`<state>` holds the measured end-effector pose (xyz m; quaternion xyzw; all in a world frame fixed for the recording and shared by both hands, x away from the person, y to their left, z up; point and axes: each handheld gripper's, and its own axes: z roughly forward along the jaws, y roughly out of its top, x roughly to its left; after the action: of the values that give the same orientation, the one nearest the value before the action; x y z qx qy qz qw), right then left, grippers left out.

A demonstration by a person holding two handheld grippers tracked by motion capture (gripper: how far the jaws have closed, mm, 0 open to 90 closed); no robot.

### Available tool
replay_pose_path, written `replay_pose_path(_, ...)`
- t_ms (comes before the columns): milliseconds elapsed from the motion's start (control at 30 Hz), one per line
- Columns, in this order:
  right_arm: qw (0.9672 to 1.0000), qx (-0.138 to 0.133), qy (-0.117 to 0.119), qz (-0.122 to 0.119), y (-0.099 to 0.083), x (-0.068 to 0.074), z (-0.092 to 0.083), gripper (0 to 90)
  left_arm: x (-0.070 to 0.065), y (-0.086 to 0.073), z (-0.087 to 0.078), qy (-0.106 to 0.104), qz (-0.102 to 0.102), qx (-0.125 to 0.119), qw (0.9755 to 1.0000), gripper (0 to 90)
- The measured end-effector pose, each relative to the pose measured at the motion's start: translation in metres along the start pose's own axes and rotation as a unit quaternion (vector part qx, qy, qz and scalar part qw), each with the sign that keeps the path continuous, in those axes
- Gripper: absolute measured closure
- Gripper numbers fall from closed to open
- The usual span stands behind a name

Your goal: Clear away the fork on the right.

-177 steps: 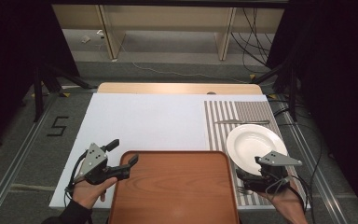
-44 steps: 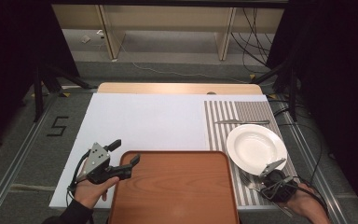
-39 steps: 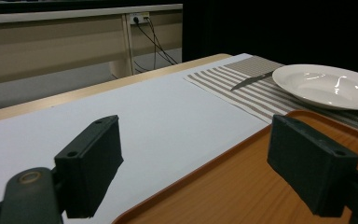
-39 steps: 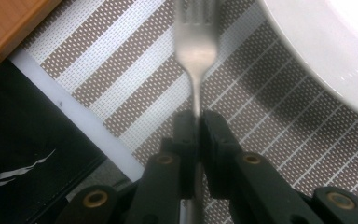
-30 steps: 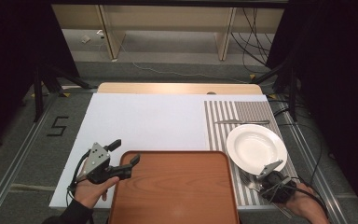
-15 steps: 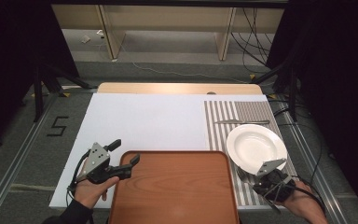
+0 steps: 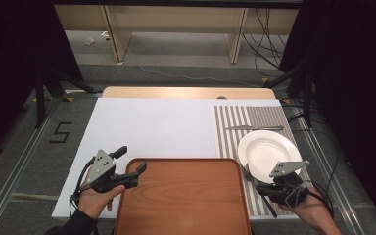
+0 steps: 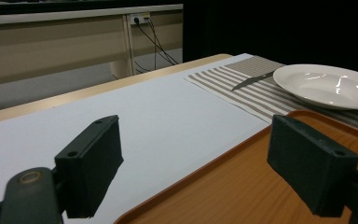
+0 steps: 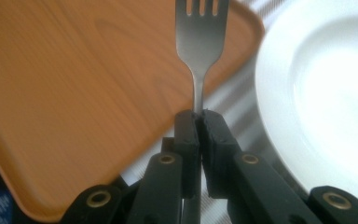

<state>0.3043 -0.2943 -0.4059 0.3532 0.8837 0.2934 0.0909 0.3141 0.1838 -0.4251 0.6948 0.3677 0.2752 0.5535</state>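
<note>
Steel fork: the fork (image 9: 201,44) is pinched by its thin neck in your right claw (image 9: 199,122), tines pointing away from the claw, above the gap between tray and plate.
Right claw state: closed tight on the fork, the 2 pads meeting on the handle just behind the head; the rest of the handle runs back under the claw, seen from the high view as a dark line (image 7: 268,205) beneath your right hand.
Slip risk: the grip sits on a narrow, smooth strip of metal, so a quick swing could let the fork pivot or slide out.
Plate risk: the white plate (image 7: 268,154) lies just beside the claw on its far side; a sideways drift could knock its rim and shift it on the striped mat (image 7: 237,128).
Tray risk: the brown tray (image 7: 183,198) lies just across from the claw on its other side; if you carry the fork low, the tines may catch the raised lip (image 9: 249,32).
Left claw state: your left claw (image 7: 129,164) stands wide open and holds nothing, 1 pad (image 8: 313,173) over the tray's near corner, the other (image 8: 92,162) over the white surface (image 7: 152,126).
Left claw risk: a nudge there could push the tray.
Knife: the knife (image 7: 252,128) lies well beyond the plate, far from either claw.
</note>
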Motion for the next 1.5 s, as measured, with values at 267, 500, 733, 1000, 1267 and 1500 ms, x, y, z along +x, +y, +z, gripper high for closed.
replay_pose_path(267,0.9988,-0.042,0.024,-0.007,0.021,0.024,0.002,85.8,0.0,0.0,0.0,-0.001,-0.001,0.0,1.0,17.3)
replay_pose_path(500,0.9969,-0.049,0.059,-0.019,0.037,0.043,0.013,85.8,0.001,0.0,0.0,0.001,-0.003,-0.001,1.0,17.2)
replay_pose_path(733,0.9964,-0.031,0.073,-0.033,0.049,0.055,0.03,85.8,0.001,0.0,0.0,0.001,-0.004,-0.003,1.0,17.2)
replay_pose_path(1000,0.9964,-0.009,0.076,-0.036,0.056,0.06,0.045,85.8,0.001,0.001,-0.001,0.0,-0.003,-0.005,1.0,17.1)
replay_pose_path(1267,0.9969,0.009,0.075,-0.023,0.059,0.06,0.055,85.8,0.001,0.001,0.0,0.001,-0.004,-0.005,1.0,17.1)
replay_pose_path(1500,0.9962,0.03,0.081,0.0,0.06,0.057,0.062,85.7,0.001,0.0,-0.001,0.001,-0.003,-0.005,1.0,17.2)
